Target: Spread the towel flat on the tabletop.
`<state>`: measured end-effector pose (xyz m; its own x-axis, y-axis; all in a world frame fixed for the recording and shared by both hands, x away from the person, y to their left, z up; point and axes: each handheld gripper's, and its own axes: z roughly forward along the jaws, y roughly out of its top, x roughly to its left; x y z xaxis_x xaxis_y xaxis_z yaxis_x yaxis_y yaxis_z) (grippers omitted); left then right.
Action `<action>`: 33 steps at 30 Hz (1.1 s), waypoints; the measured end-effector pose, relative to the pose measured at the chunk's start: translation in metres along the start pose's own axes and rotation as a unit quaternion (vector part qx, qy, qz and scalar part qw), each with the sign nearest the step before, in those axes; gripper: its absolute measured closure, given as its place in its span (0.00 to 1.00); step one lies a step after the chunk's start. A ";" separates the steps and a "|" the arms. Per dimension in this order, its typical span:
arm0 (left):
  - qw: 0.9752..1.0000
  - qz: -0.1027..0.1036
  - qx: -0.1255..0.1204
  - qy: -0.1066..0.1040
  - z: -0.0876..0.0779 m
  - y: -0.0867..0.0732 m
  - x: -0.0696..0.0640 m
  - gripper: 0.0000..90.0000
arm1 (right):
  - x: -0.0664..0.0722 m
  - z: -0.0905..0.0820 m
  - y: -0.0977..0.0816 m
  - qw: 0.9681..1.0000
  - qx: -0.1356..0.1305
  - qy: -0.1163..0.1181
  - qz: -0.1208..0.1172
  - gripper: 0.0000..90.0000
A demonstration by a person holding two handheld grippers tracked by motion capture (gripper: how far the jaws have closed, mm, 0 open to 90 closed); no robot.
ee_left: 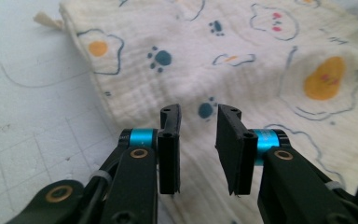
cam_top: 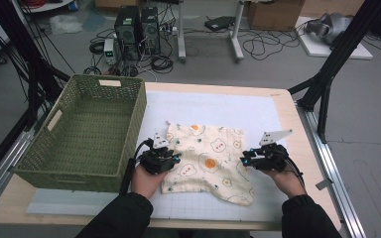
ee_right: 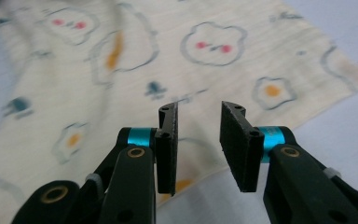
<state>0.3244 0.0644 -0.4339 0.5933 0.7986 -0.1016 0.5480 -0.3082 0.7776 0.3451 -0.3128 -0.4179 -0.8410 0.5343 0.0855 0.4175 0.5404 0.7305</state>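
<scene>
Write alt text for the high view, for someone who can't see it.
Two hand-held grippers, left gripper and right gripper, flank a cream printed cloth lying on a white gridded mat. Their jaws are open and hold nothing. A green woven basket sits at the left.

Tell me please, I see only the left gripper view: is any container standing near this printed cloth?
Observer: Yes. In the high view a green woven basket stands on the table just left of the cloth.
Operator: Where is the right tool?
Observer: The right tool is at the cloth's right edge. Its jaws are open with nothing between them.
Operator: Does the cloth hang over the table edge?
Observer: No. It lies spread out, wholly on the white mat.
</scene>
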 end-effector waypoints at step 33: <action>1.000 -0.014 -0.010 0.022 0.006 0.000 0.003 0.80 | -0.059 0.027 0.029 0.993 0.009 -0.102 0.054 0.77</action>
<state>0.3298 0.0641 -0.4383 0.5510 0.8289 -0.0967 0.5525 -0.2756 0.7866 0.4165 -0.3113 -0.4199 -0.7050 0.7088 0.0228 0.5087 0.4831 0.7126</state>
